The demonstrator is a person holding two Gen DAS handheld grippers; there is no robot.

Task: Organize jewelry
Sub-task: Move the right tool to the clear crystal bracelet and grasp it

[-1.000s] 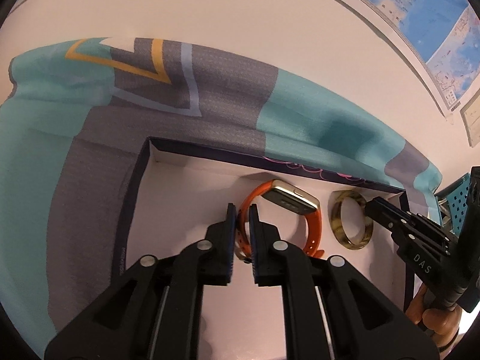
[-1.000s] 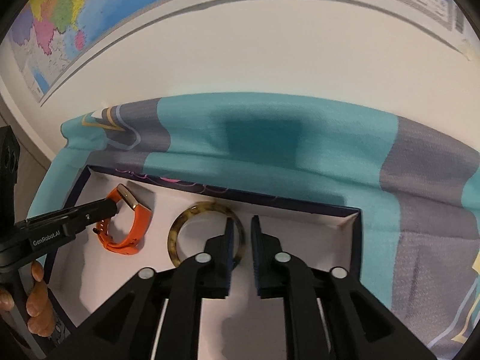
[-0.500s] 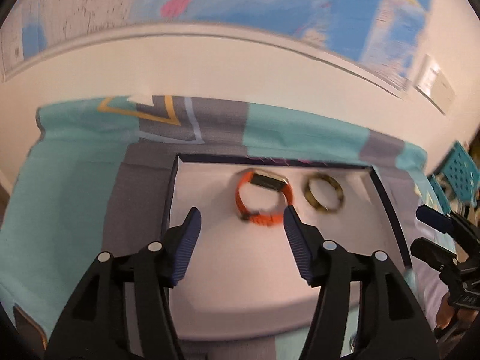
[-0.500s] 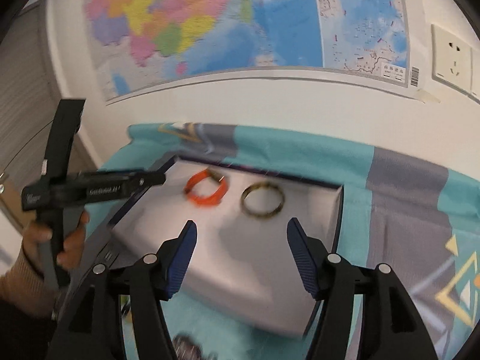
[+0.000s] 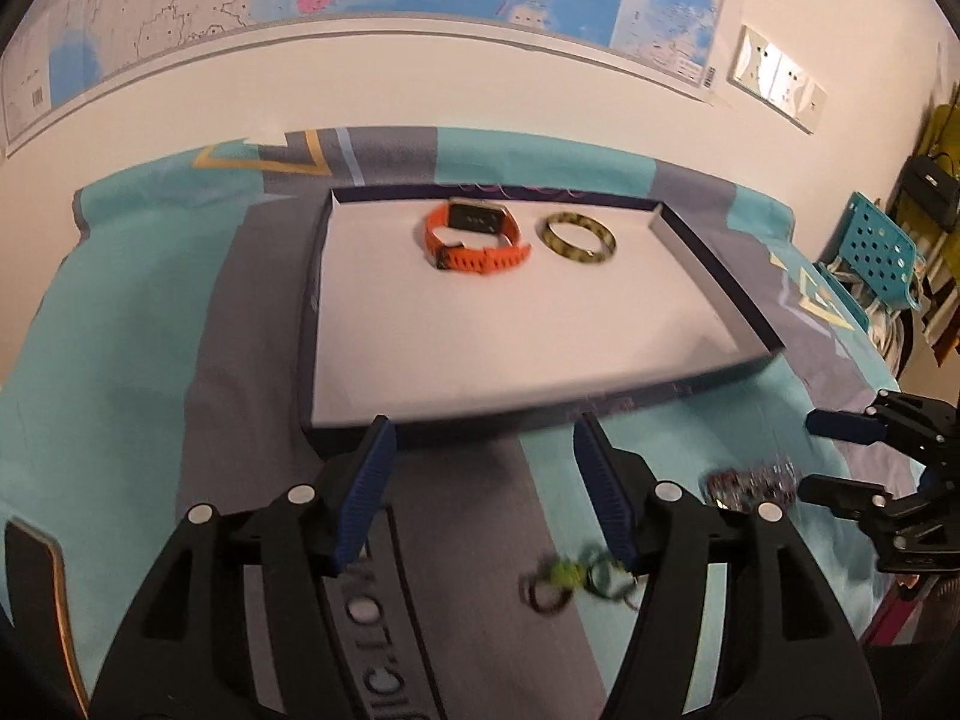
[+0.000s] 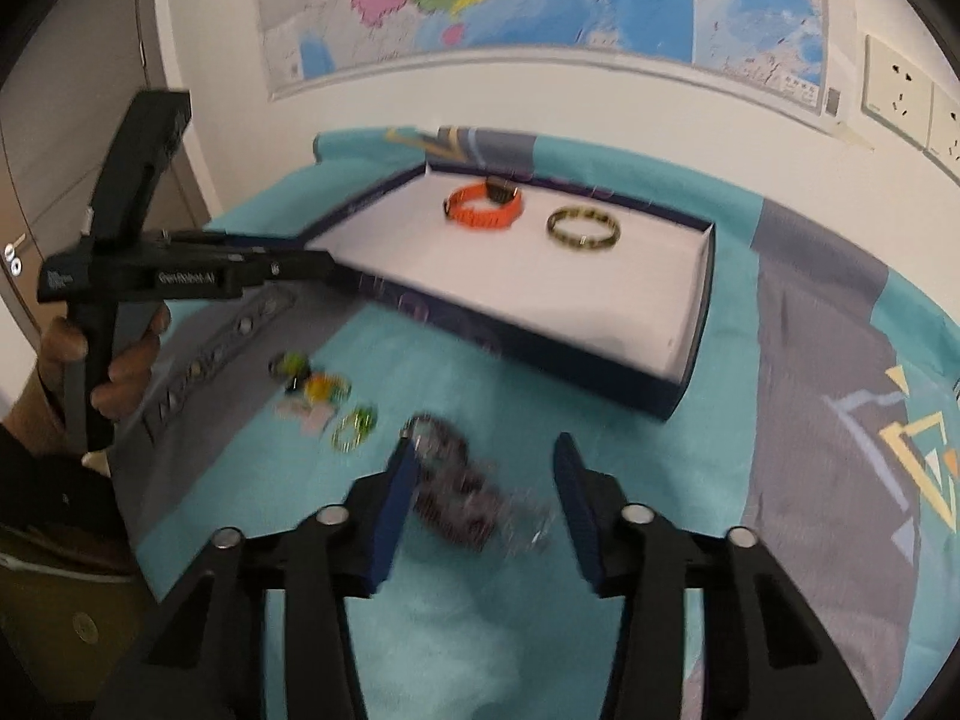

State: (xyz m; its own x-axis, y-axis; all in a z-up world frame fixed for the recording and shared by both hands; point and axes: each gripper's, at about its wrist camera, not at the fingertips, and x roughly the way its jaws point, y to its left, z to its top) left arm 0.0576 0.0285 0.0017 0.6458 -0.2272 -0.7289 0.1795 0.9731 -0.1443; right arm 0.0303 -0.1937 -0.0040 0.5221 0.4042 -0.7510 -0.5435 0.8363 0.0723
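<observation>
The right gripper (image 6: 483, 501) stands wide open and empty at the bottom centre of its own view, its blue-padded fingers (image 6: 396, 495) either side of a dark beaded bracelet (image 6: 456, 495) lying blurred on the teal cloth (image 6: 798, 360) — hovering over or touching it, I cannot tell. The left gripper (image 5: 483, 492) is just as wide open and holds nothing; at the lower right of its view small coloured rings (image 5: 576, 579) lie near its right finger.

The beaded piece looks light and limp, likely strung, so it should drape and sag rather than keep its shape. The best hold is probably across a bunched section of beads, pinched gently, since smooth beads may roll out of the pads. The rings, green and yellow, are tiny and stiff, and would want a pinch across the band.

Further out, in the upper middle of both views, the navy-walled tray (image 5: 720, 267) with a white floor holds an orange-strapped watch (image 5: 474, 237) and, just beside it, a mottled tortoiseshell bangle (image 5: 579, 237) — both rigid enough to sit as placed.
</observation>
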